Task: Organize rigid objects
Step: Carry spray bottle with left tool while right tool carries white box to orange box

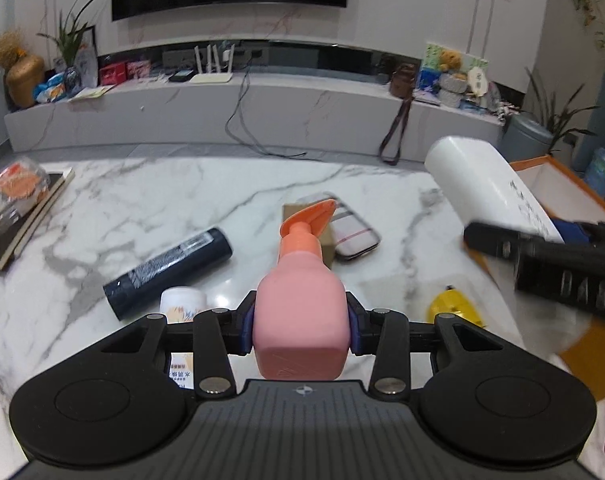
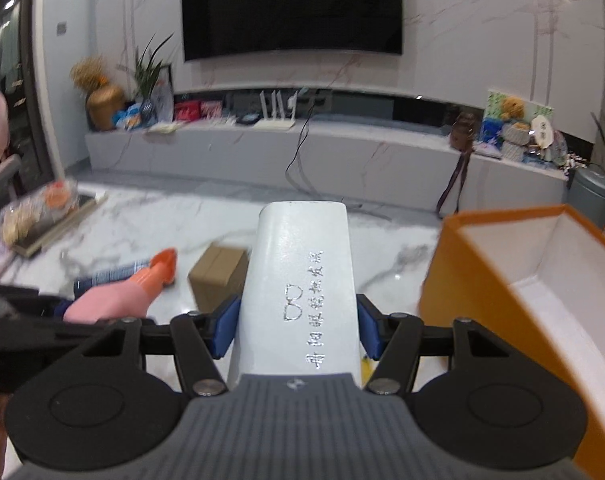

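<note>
Silver printed Chinese characters and a small eyeglasses emblem along the top face of the white case (image 2: 302, 288); characters too blurred to read surely. Embossed letters "DAB" on the black body of the right claw (image 1: 574, 288). Black Chinese print, partly hidden, on the small white jar (image 1: 182, 302).

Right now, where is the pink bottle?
The pink bottle is clamped in the left gripper, lifted above the marble table, with the dark bottle lying to its left and the brown box just beyond.
</note>
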`<state>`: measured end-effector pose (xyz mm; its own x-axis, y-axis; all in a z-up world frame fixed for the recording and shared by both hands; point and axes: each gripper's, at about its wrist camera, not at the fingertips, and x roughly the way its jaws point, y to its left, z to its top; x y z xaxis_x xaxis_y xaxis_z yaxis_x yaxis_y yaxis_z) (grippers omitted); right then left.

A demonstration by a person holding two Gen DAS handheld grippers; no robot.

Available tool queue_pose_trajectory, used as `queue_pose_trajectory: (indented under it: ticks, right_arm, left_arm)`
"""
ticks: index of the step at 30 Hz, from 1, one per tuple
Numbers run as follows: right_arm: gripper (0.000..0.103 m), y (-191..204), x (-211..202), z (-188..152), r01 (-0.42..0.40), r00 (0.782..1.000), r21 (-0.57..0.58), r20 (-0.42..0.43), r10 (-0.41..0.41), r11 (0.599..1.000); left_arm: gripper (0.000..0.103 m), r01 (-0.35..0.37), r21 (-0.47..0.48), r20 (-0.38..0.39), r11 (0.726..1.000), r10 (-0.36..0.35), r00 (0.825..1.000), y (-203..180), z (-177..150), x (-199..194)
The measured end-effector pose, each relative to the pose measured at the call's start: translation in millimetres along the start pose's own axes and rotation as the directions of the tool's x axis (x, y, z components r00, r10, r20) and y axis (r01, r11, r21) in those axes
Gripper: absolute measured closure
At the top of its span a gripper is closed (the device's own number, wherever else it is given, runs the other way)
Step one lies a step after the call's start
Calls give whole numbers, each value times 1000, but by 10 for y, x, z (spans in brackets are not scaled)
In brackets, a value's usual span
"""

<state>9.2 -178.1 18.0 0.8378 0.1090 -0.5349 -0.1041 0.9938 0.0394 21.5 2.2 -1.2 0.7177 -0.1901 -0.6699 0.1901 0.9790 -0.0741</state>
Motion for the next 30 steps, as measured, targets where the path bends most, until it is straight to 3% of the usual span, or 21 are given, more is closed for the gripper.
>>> queue_pose_trajectory:
  ticks: [11,23,30]
  right_arm:
    - [43,-495,-489,451,1,996,129,90,-13,992]
    - [43,-1233,-997,691,-26,996,43,82,23,999]
    - [43,-1791,-1168,548,31,999,5,45,-31,1000]
  left_arm:
    - [55,48,93,-4,995,-48,999,-453,253,-260]
    - [55,165,180,-2,970,-168,986,-1331,591,-358]
    - [55,243,225,-38,943,-241,970,-1955,675,-218]
